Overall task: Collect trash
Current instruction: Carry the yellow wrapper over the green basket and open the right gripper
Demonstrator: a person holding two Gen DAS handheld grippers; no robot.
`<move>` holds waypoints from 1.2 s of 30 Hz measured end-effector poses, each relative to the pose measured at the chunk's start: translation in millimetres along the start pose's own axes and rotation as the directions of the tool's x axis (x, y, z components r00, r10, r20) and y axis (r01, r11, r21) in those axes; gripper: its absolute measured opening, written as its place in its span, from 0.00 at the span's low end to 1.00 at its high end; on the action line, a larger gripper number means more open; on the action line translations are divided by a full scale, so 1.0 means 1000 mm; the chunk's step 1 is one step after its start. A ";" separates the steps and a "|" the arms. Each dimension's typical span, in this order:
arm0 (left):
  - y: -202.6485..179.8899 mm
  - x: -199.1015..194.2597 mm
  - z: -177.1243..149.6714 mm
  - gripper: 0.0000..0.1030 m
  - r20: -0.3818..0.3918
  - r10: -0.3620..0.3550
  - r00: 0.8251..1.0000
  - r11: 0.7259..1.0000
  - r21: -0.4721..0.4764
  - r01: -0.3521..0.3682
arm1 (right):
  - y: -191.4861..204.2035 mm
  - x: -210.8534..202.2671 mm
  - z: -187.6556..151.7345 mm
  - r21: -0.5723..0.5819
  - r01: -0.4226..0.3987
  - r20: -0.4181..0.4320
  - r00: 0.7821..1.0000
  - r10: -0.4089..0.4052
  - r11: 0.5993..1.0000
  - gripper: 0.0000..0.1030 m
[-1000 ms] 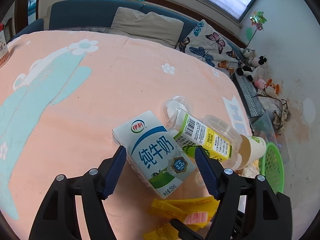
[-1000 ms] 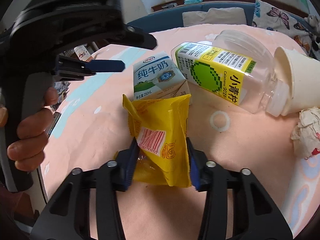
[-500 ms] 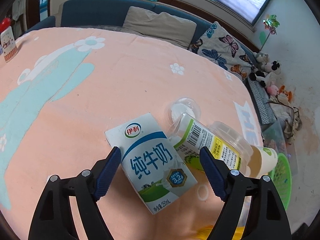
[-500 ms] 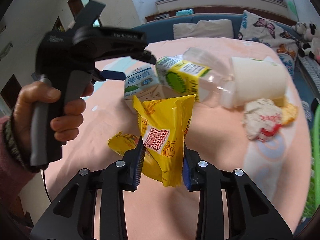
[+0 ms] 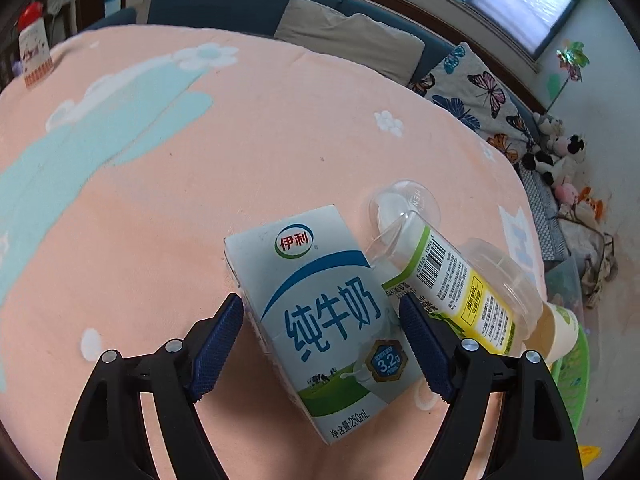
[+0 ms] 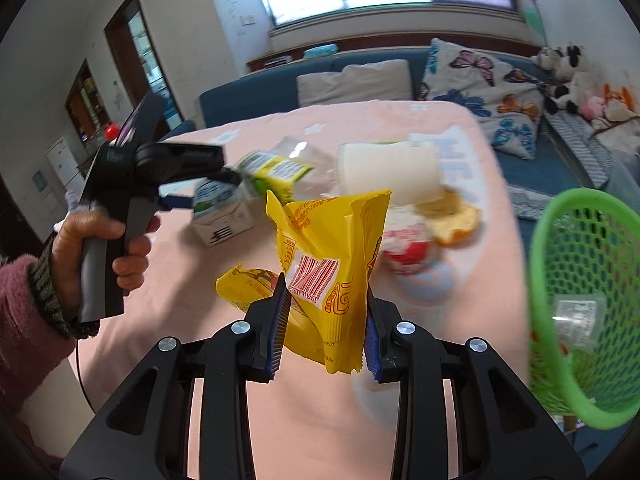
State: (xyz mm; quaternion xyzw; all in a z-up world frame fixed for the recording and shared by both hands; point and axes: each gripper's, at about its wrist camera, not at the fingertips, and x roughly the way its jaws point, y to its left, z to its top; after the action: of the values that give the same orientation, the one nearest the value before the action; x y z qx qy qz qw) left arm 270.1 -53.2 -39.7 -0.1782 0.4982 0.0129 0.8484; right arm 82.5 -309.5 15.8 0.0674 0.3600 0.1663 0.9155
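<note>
The right gripper [image 6: 325, 325] points forward and downward over the near edge of the peach tablecloth [image 6: 312, 420]. Its jaws are clamped narrowly on a yellow snack wrapper [image 6: 334, 264], which stands upright between the pads, clear of the cloth. A second yellow wrapper [image 6: 244, 286] lies on the cloth just behind it, to the left. The green mesh basket [image 6: 576, 300] sits at the right, beside the table edge.

The left hand [image 6: 98, 252], in a pink sleeve, grips the handle of the left gripper [image 5: 322, 334], which is angled steeply downward. Its jaws stand wide on either side of the milk carton [image 5: 320, 312], with no visible pad contact. Immediately right of the carton lies a clear plastic bottle [image 5: 452, 280], then a paper cup [image 6: 386, 174]. Farther right lie crumpled paper [image 6: 406, 240] and orange peel [image 6: 456, 216].
</note>
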 end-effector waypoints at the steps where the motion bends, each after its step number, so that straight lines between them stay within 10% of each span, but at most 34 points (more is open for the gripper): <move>1: 0.000 0.001 0.000 0.75 -0.001 -0.001 1.000 1.000 -0.006 0.001 | -0.006 -0.004 0.000 0.009 0.014 0.007 1.000 -0.014 1.000 0.32; 8: 0.001 -0.003 0.000 0.68 -0.001 -0.021 1.000 1.000 -0.001 0.021 | -0.045 -0.031 0.003 0.076 0.106 0.061 0.992 -0.111 0.991 0.32; 13: 0.003 -0.021 0.003 0.33 0.010 -0.054 0.998 0.998 0.045 0.054 | -0.079 -0.047 0.003 0.138 0.178 0.087 0.978 -0.191 0.974 0.32; 16: 0.007 -0.018 0.004 0.34 -0.022 -0.058 0.998 0.998 0.027 0.058 | -0.101 -0.053 0.001 0.173 0.234 0.088 0.964 -0.252 0.957 0.32; 20: 0.007 -0.013 0.002 0.70 -0.049 -0.046 0.998 0.999 -0.024 0.045 | -0.120 -0.055 -0.006 0.198 0.275 0.078 0.952 -0.295 0.941 0.32; 29: -0.022 0.009 -0.001 0.80 -0.045 0.097 0.994 0.995 0.032 -0.096 | -0.161 -0.052 -0.027 0.276 0.377 -0.002 0.920 -0.392 0.884 0.34; 36: -0.015 0.008 -0.008 0.66 -0.036 0.083 0.996 0.995 0.049 -0.081 | -0.182 -0.051 -0.043 0.330 0.404 -0.050 0.910 -0.412 0.853 0.50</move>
State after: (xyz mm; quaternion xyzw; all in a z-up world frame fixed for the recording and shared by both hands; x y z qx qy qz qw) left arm 270.6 -71.0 -45.4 -0.1375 0.5212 0.0324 0.8416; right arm 65.3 -497.9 -27.4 0.1450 0.3786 -0.0955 0.9091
